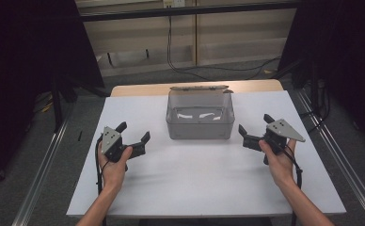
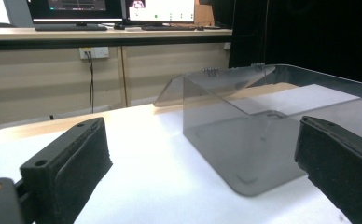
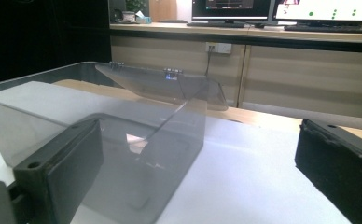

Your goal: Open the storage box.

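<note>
While both pairs of jaws stand wide apart and grasp nothing, we keep the left gripper (image 1: 134, 133) at the lower left of the high view and the right gripper (image 1: 254, 128) at the lower right, each turned inward toward the middle. We judge this is a ready position — the two tools flank the clear plastic box (image 1: 199, 117) so that either can reach a wall or the lid (image 1: 200, 88) without crossing the other.

That box sits at the centre of the high view, a little above the middle, near both grippers but touching neither. Its hinged lid is thrown back behind the far wall, so the inside is open from above; it looks empty, apart from pale reflections on the bottom. In the left gripper view the box (image 2: 263, 140) shows between the two black pads at the right half of the frame, and in the right gripper view it (image 3: 100, 135) lies at the left half.

Under everything is a white sheet (image 1: 204, 183) on a wooden table (image 1: 138, 89) — bare around the box. Beyond, a beige wall panel with a hanging cable (image 1: 171, 47), dark curtains at both sides, and monitors (image 2: 114, 7) on a desk at the top edge of the left gripper view.
</note>
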A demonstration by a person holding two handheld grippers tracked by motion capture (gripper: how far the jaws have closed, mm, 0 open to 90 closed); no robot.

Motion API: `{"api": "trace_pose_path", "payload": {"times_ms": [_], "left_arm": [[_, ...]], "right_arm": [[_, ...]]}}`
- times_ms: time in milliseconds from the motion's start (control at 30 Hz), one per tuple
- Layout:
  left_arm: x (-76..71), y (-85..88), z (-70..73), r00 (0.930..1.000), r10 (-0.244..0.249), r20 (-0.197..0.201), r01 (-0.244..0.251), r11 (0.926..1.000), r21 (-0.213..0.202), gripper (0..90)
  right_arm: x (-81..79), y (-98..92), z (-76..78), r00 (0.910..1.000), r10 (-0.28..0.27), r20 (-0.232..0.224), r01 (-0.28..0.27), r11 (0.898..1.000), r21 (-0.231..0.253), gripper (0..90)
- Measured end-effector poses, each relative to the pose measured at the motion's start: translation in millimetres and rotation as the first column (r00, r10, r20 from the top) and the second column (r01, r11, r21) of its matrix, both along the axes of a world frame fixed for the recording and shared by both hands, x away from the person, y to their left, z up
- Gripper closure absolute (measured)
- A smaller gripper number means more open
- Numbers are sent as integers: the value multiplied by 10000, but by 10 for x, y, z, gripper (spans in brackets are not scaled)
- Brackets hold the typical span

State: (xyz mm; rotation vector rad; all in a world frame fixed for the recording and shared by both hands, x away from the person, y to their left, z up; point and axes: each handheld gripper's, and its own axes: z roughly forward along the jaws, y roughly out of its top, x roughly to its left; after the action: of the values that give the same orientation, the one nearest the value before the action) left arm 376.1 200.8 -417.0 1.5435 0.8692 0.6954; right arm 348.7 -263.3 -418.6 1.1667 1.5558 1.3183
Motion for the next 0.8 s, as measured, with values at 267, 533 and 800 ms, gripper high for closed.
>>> {"api": "trace_pose_path", "payload": {"times_ms": [267, 533, 800], "left_arm": [[-330, 129, -81, 9997, 41, -233, -45, 9999, -149, 30], [-557, 241, -158, 9982, 445, -393, -453, 9988, -194, 30], [-738, 324, -199, 9956, 698, -628, -708, 9974, -147, 31]], "right_arm": [[-353, -75, -47, 9991, -354, 220, 360, 9990, -277, 2], [-645, -230, -126, 9967, -793, 166, 796, 9966, -205, 0], [-877, -315, -148, 9952, -979, 65, 980, 9951, -118, 0]]}}
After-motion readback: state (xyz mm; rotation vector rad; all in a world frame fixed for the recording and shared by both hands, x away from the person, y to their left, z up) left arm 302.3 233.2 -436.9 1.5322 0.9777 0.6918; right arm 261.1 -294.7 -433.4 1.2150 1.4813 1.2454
